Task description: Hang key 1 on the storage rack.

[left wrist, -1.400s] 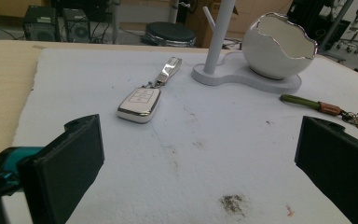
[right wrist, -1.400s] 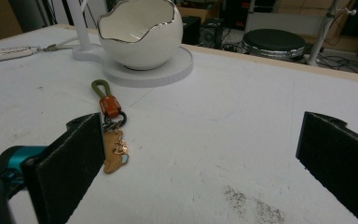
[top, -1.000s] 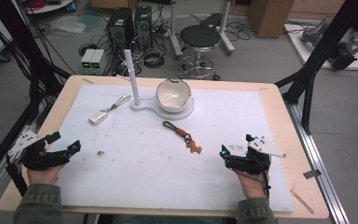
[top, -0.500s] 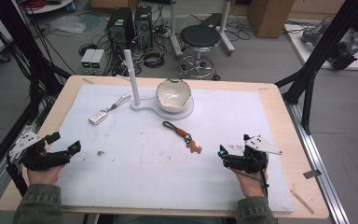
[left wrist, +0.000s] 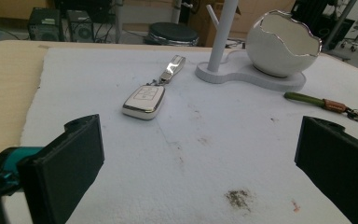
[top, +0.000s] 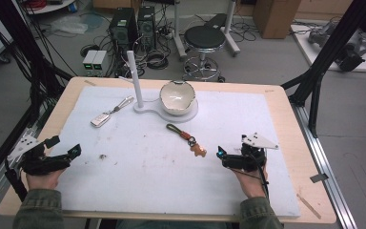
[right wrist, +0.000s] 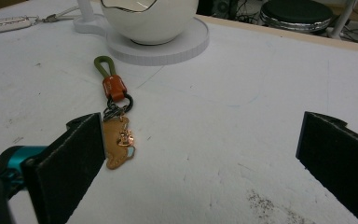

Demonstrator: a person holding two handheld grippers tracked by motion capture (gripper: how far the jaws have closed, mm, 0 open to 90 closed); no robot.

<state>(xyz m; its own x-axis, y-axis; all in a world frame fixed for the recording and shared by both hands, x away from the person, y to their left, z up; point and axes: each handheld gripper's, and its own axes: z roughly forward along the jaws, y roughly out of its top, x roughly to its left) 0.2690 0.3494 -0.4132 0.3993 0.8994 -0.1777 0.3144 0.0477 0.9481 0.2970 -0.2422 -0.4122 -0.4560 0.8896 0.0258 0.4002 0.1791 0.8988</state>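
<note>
White foam-like matting (top: pixel 162 181), scuffed and speckled with small dark stains, covers most of a pale wooden table (top: pixel 290 102). Near its far middle sits a glossy white stand (top: pixel 169 109) with a flat, rounded base, a slim upright post (top: pixel 135 78) and an eggshell-shaped bowl (top: pixel 177 96) whose jagged rim carries a thin metallic edge. Left of the base lies a car key fob (left wrist: pixel 144 101), rounded, white-faced with a chrome border, joined to a shiny metal strap (left wrist: pixel 173 67). In front of the bowl lies a keychain (top: pixel 187 139): an olive cord loop, an orange-brown leather sleeve, dark metal rings and a flat tan charm with a touch of blue.

Left gripper (top: pixel 61 147) rests at the near left edge of the mat, held in a hand (top: pixel 42 177) with an olive sleeve; its matte black, blocky jaws stand wide apart with nothing between them. Right gripper (top: pixel 223 156), topped by a grey three-cornered plate, sits at the near right, just beside the charm; its jaws are likewise spread wide and hold nothing.
</note>
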